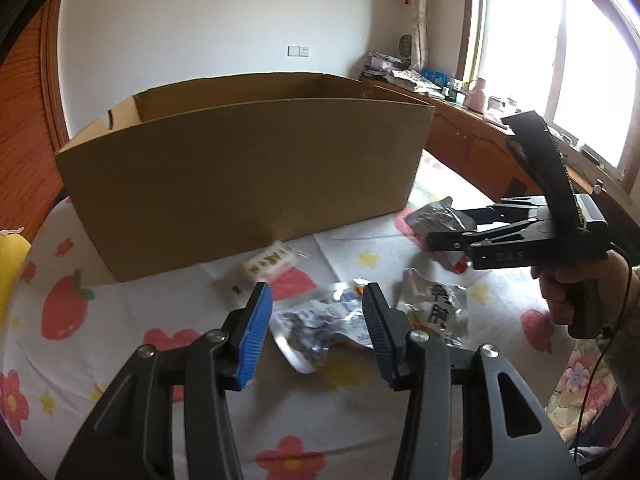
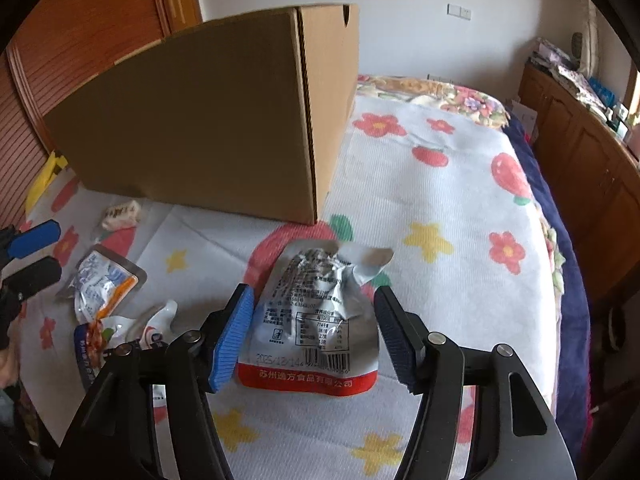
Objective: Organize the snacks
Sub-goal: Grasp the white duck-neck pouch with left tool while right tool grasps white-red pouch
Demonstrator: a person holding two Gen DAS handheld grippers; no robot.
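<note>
A large open cardboard box (image 1: 240,168) stands on the flowered bedsheet; it also shows in the right wrist view (image 2: 192,120). My left gripper (image 1: 316,316) is open, its jaws either side of a crumpled blue-and-silver snack pouch (image 1: 316,328). My right gripper (image 2: 312,332) is open around a silver pouch with a red bottom band (image 2: 316,316) lying flat; the jaws do not touch it. The right gripper also shows in the left wrist view (image 1: 444,240), over that silver pouch (image 1: 436,216). A small cream snack pack (image 1: 264,268) lies by the box front.
A white crumpled pouch (image 1: 436,308) lies right of the left gripper. A yellow object (image 1: 10,272) sits at the bed's left edge. A wooden cabinet (image 2: 592,168) with clutter on top runs along the right. A wooden wardrobe (image 2: 80,20) stands behind the box.
</note>
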